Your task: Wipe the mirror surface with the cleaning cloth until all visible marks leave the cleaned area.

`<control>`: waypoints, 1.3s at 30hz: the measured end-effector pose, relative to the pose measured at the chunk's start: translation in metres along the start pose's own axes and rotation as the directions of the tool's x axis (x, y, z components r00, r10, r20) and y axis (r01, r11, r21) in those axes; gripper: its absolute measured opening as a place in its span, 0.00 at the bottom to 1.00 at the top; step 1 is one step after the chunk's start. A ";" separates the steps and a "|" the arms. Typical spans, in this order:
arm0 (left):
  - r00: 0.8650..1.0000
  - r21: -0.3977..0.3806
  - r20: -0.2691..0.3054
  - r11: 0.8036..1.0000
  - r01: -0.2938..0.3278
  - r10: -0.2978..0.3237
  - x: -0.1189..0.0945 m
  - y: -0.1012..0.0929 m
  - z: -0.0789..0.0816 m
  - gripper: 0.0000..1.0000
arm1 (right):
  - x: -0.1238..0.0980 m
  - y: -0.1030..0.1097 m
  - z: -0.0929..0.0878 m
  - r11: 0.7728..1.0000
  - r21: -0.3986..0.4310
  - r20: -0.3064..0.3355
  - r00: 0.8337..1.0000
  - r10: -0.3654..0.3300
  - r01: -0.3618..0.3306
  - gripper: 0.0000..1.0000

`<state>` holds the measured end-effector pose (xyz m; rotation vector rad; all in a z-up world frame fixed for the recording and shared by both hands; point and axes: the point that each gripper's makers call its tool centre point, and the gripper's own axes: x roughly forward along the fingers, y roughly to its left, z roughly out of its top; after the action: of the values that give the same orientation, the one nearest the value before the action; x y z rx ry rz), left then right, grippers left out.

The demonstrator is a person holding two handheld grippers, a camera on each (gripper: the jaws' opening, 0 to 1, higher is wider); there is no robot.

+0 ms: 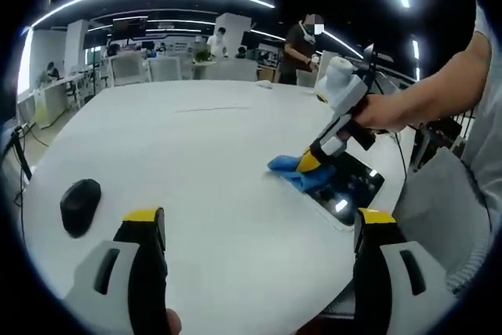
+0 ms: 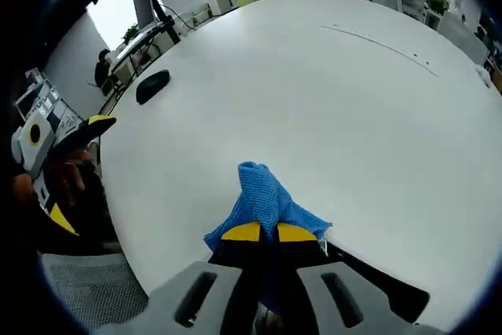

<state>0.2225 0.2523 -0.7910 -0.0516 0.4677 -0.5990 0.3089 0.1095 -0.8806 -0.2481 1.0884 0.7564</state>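
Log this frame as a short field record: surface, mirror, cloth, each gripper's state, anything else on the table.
surface: white table
mirror: dark rectangular mirror lying flat near the table edge, reflecting ceiling lights
cloth: blue cleaning cloth, bunched, pressed at the mirror's end
right gripper: right gripper, jaws closed on the cloth; also seen in the left gripper view, coming in from the right
left gripper: left gripper, jaws wide apart, holding nothing, raised over the table
other item: black computer mouse on the table, apart from the mirror

No legible text or labels.
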 end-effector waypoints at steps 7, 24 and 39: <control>1.000 0.009 -0.004 1.000 -0.002 0.002 0.001 0.002 0.003 0.99 | -0.003 -0.009 -0.004 1.000 -0.007 -0.013 1.000 -0.003 0.003 0.00; 1.000 0.015 -0.018 1.000 0.000 0.001 0.003 0.000 0.000 0.99 | -0.014 -0.028 -0.018 1.000 0.003 -0.022 1.000 -0.016 0.016 0.00; 1.000 0.019 -0.015 1.000 0.001 -0.001 0.008 -0.004 0.002 0.99 | -0.020 -0.039 -0.024 0.999 0.012 -0.022 0.999 -0.036 0.037 0.00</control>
<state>0.2270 0.2448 -0.7917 -0.0296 0.4761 -0.6049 0.3129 0.0603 -0.8810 -0.2655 1.1063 0.7157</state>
